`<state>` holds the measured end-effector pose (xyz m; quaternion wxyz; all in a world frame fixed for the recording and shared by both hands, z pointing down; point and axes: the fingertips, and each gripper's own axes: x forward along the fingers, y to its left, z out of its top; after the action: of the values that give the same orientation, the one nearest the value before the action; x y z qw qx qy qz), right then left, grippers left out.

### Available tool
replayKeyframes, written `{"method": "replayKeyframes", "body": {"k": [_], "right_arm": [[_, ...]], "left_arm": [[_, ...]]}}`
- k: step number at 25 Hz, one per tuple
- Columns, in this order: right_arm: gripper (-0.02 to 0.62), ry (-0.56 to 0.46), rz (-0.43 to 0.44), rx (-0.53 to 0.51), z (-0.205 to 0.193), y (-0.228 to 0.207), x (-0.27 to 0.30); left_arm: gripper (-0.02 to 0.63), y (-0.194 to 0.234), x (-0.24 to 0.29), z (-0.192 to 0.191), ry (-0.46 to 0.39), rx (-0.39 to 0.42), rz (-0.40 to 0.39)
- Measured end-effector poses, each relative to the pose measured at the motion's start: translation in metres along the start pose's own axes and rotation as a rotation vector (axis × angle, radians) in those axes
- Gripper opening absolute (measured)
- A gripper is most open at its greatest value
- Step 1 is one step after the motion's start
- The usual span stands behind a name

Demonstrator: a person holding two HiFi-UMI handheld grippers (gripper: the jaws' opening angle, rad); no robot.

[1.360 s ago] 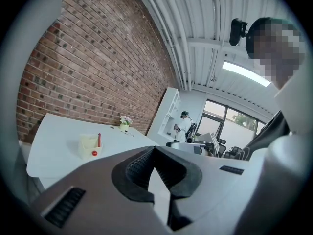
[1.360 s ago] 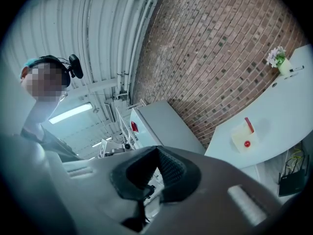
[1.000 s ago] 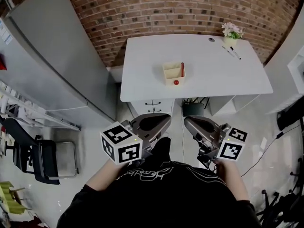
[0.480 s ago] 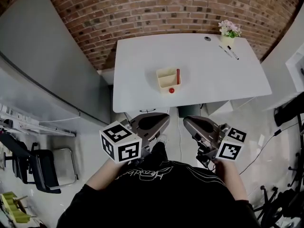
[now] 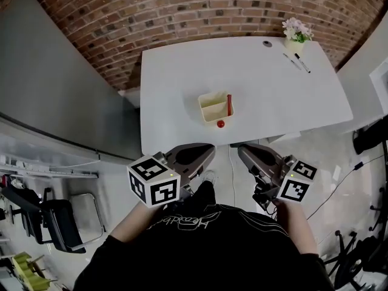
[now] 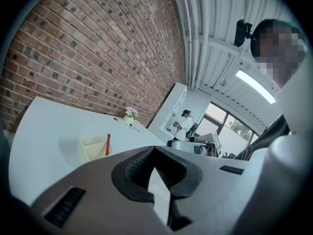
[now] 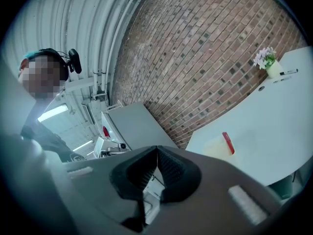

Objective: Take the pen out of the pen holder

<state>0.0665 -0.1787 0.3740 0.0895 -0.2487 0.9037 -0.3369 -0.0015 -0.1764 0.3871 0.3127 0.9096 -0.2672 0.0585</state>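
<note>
A cream pen holder stands near the front of the white table, with a red pen upright in its right side. A small red ball-like thing lies just in front of it. Both grippers hover off the table's front edge, short of the holder. My left gripper is shut and empty; its view shows the holder and pen ahead. My right gripper has its tips together, just starting to open, with nothing between them; the pen shows ahead at the right.
A small flower pot, two dark pens and a small dark disc sit at the table's far right. A brick wall backs the table. A grey cabinet stands left, a black chair lower left.
The table and pen holder have drawn nearer and lower in the head view as the person moved forward. Both grippers have come up close to the table's front edge, still shut.
</note>
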Motion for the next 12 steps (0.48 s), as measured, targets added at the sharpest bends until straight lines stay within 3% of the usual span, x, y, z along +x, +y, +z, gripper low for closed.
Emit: {"method": "replayKeyframes", "body": {"k": [6, 8, 12], "right_arm": [[0.008, 0.013, -0.046, 0.002, 0.008, -0.030, 0.018], [0.051, 0.021, -0.056, 0.003, 0.010, -0.038, 0.023], [0.052, 0.037, -0.086, -0.011, 0.015, -0.057, 0.033]], "left_arm": [[0.005, 0.031, 0.015, 0.008, 0.033, -0.027, -0.012], [0.005, 0.040, 0.021, 0.009, 0.046, -0.037, -0.021], [0.005, 0.057, 0.032, 0.009, 0.069, -0.057, -0.035]]}}
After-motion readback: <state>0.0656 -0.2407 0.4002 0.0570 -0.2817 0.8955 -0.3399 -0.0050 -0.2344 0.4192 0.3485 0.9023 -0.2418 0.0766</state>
